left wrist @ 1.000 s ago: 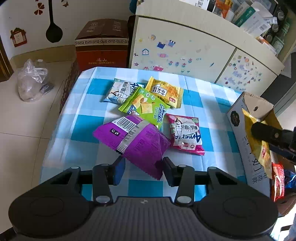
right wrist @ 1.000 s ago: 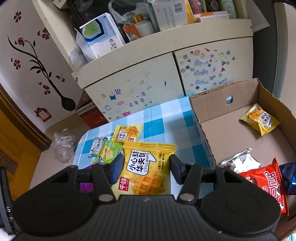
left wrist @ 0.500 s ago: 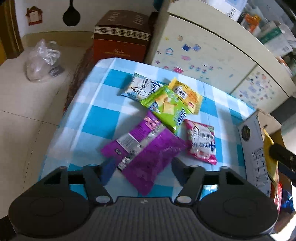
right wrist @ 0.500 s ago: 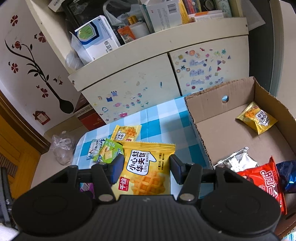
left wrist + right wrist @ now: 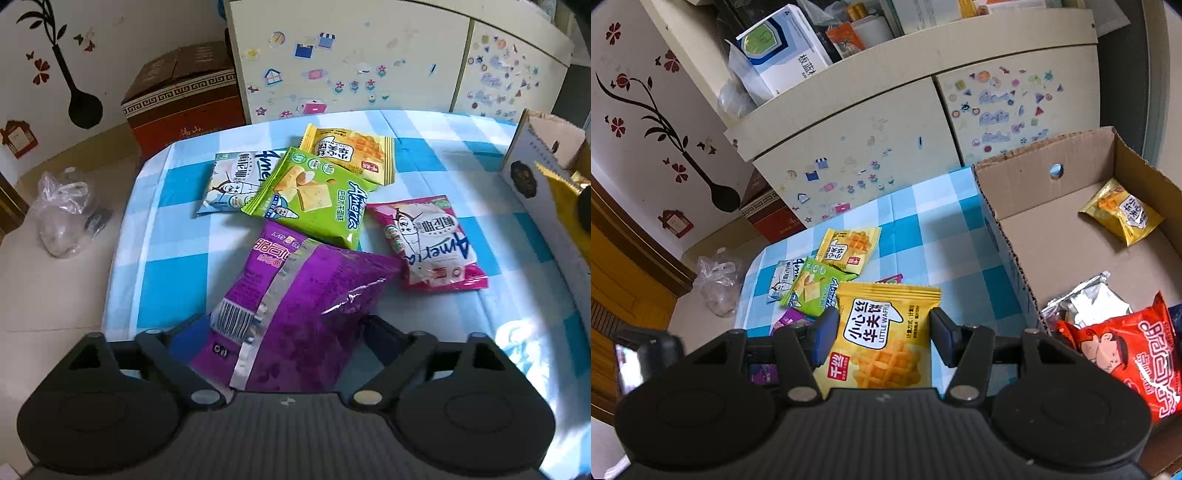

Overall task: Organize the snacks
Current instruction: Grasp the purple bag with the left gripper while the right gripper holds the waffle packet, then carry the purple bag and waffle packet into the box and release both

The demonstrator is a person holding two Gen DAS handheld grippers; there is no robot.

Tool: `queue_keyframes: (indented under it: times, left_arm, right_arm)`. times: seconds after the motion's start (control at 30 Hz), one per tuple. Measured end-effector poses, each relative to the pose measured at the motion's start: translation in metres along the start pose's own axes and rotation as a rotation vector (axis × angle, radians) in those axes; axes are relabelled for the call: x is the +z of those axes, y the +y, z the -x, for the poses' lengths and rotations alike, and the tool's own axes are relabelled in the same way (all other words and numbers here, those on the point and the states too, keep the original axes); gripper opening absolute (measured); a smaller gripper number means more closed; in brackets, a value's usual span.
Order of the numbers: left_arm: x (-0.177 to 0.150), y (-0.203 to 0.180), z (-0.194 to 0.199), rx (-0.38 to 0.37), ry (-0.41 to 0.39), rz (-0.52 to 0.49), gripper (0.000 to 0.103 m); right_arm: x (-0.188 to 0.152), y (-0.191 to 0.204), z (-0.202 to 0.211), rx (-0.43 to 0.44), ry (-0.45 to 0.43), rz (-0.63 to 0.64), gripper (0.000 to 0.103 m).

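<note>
Checked tablecloth (image 5: 177,258), glossy purple snack bag (image 5: 295,314)

On the table (image 5: 173,236), five snack packets lay in a loose cluster. The wafer packet (image 5: 225,181) lay nearest the left edge, the crisps packet (image 5: 314,199) overlapping its right side. Behind them, toward the far edge, lay the waffle packet (image 5: 351,153). The large packet (image 5: 295,310) lay nearest the near edge, the last packet (image 5: 430,243) to its right. The cardboard box (image 5: 1052,236) stood at the right edge with several packets in it. Behind the table stood the cabinet (image 5: 351,66).
</note>
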State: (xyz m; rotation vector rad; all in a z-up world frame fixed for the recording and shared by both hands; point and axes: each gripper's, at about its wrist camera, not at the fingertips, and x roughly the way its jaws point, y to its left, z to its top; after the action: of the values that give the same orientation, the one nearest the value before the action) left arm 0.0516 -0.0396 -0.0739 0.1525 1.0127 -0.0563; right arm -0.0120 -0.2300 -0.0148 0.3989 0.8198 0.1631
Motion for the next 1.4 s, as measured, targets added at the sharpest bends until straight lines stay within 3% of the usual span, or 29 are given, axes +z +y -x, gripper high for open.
queue_keyframes:
  times: [0.17,0.33,0.63,0.9,1.17,1.4]
  left_arm:
    - [-0.002,-0.006,0.004,-0.002,-0.035,-0.018,0.081]
    - [-0.004,-0.001,0.013,-0.032,-0.028,0.043,0.081]
    - [-0.019,0.005,0.058,-0.032,-0.108,0.102,0.081]
    - [-0.045,0.018,0.085,-0.031,-0.133,0.256,0.081]
    - [-0.050,0.006,0.106,-0.030,-0.155,0.284,0.081]
    - [-0.044,-0.014,0.120,-0.036,-0.172,0.265,0.081]
  right_arm:
    - [0.001,0.001,-0.003,0.001,0.007,0.003,0.055]
    - [0.001,0.002,-0.001,0.002,-0.001,0.008,0.055]
    - [0.002,0.007,0.008,0.027,-0.019,0.032,0.055]
    - [-0.003,0.012,0.017,0.071,-0.016,0.080,0.055]
    - [-0.010,0.013,0.030,0.084,-0.033,0.143,0.055]
    - [-0.004,-0.003,0.043,0.082,-0.067,0.122,0.055]
